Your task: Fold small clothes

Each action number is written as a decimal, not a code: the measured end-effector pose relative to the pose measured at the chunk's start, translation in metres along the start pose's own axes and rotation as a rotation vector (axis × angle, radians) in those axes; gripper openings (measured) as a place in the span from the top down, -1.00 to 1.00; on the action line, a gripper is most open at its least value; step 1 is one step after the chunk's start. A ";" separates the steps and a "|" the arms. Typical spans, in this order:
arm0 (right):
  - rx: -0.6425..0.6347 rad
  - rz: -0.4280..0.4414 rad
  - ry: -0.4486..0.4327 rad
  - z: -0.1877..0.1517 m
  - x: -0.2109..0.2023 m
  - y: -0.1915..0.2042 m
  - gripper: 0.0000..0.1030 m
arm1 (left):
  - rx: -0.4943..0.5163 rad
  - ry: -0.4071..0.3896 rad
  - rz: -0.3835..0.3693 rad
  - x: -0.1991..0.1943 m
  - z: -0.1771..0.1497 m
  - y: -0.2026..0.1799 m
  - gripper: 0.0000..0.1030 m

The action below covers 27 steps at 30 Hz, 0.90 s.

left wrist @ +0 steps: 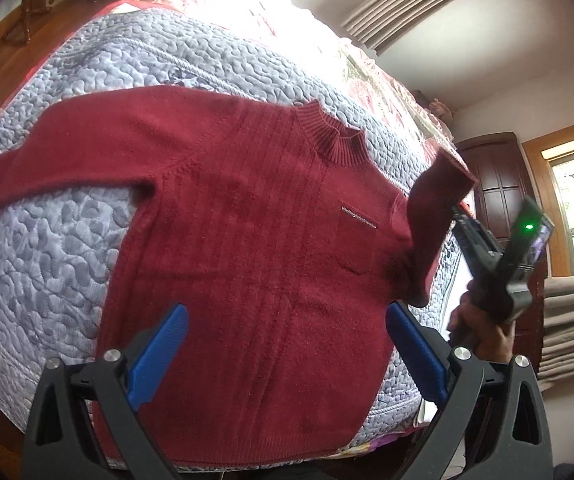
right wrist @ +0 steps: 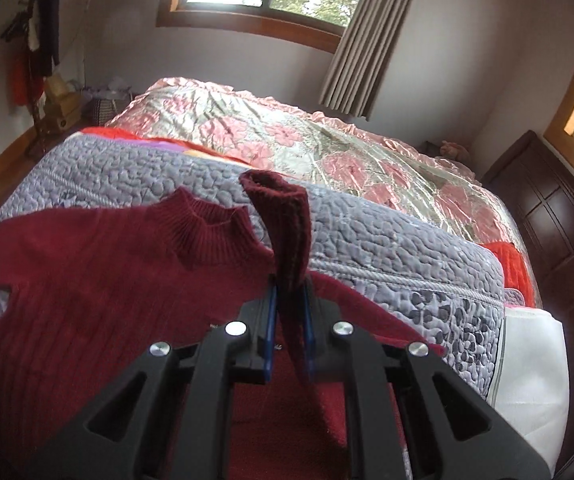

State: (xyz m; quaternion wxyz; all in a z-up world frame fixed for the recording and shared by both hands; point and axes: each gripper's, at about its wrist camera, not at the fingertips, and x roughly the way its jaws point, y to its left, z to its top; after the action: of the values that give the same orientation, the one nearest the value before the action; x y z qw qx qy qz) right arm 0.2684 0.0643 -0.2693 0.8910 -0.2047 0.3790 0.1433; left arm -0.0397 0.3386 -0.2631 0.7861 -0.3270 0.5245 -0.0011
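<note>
A dark red knit sweater lies flat, front up, on a grey-blue quilted bedspread, collar away from me. Its left sleeve stretches out flat. My left gripper hovers open over the sweater's lower body, blue pads wide apart with nothing between them. In the right wrist view my right gripper is shut on the sweater's right sleeve, whose cuff stands up above the fingers. The left wrist view shows that sleeve lifted off the bed, held by the right gripper in a person's hand.
Beyond the quilt lies a pink floral bedcover. A dark wooden cabinet stands right of the bed, curtains hang by the window, and a basket and clutter sit at the far left corner. The bed's near edge runs under my left gripper.
</note>
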 end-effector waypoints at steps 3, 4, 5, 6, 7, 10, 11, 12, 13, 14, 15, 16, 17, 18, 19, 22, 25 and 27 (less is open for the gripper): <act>-0.090 -0.002 0.065 -0.015 0.034 0.038 0.81 | 0.006 0.023 -0.049 0.009 0.008 0.003 -0.92; -0.126 -0.012 0.082 -0.021 0.044 0.051 0.81 | 0.011 0.036 -0.062 0.014 0.012 0.003 -0.92; -0.164 -0.021 0.098 -0.028 0.054 0.065 0.81 | 0.011 0.047 -0.075 0.019 0.016 0.004 -0.92; -0.201 -0.029 0.115 -0.035 0.063 0.076 0.81 | 0.007 0.054 -0.088 0.024 0.021 0.005 -0.92; -0.241 -0.037 0.130 -0.042 0.071 0.087 0.81 | -0.006 0.059 -0.100 0.029 0.028 0.006 -0.92; -0.343 -0.051 0.164 -0.063 0.086 0.113 0.81 | -0.041 0.074 -0.156 0.045 0.047 0.010 -0.92; -0.362 -0.052 0.170 -0.068 0.089 0.119 0.80 | -0.050 0.080 -0.179 0.050 0.054 0.011 -0.92; -0.371 -0.046 0.180 -0.072 0.091 0.123 0.80 | -0.057 0.088 -0.205 0.057 0.061 0.011 -0.92; -0.370 -0.033 0.186 -0.075 0.092 0.125 0.78 | -0.066 0.099 -0.222 0.065 0.067 0.012 -0.93; -0.364 -0.023 0.185 -0.077 0.088 0.126 0.68 | -0.080 0.108 -0.235 0.072 0.073 0.013 -0.93; -0.356 -0.011 0.184 -0.077 0.084 0.125 0.56 | -0.097 0.118 -0.249 0.080 0.079 0.014 -0.93; -0.344 0.002 0.182 -0.078 0.078 0.124 0.34 | -0.119 0.128 -0.265 0.089 0.085 0.016 -0.93; -0.328 0.018 0.176 -0.079 0.071 0.122 0.22 | -0.142 0.139 -0.272 0.099 0.089 0.016 -0.93; -0.312 0.030 0.175 -0.080 0.064 0.119 0.21 | -0.156 0.153 -0.276 0.110 0.094 0.016 -0.93; -0.292 0.046 0.181 -0.081 0.057 0.115 0.21 | -0.160 0.173 -0.285 0.122 0.098 0.015 -0.92; -0.161 0.100 0.225 -0.089 0.035 0.093 0.21 | -0.195 0.256 -0.309 0.168 0.105 0.009 -0.92; -0.027 0.158 0.274 -0.107 0.011 0.073 0.20 | -0.278 0.342 -0.347 0.217 0.105 0.003 -0.92; 0.027 0.190 0.307 -0.120 -0.002 0.066 0.19 | -0.285 0.369 -0.329 0.244 0.105 -0.004 -0.92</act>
State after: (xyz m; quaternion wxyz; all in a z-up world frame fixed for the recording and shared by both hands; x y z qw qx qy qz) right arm 0.1661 0.0653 -0.3600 0.8079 -0.1754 0.5300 0.1887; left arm 0.1583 0.3053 -0.4369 0.6126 -0.5094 0.5934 -0.1144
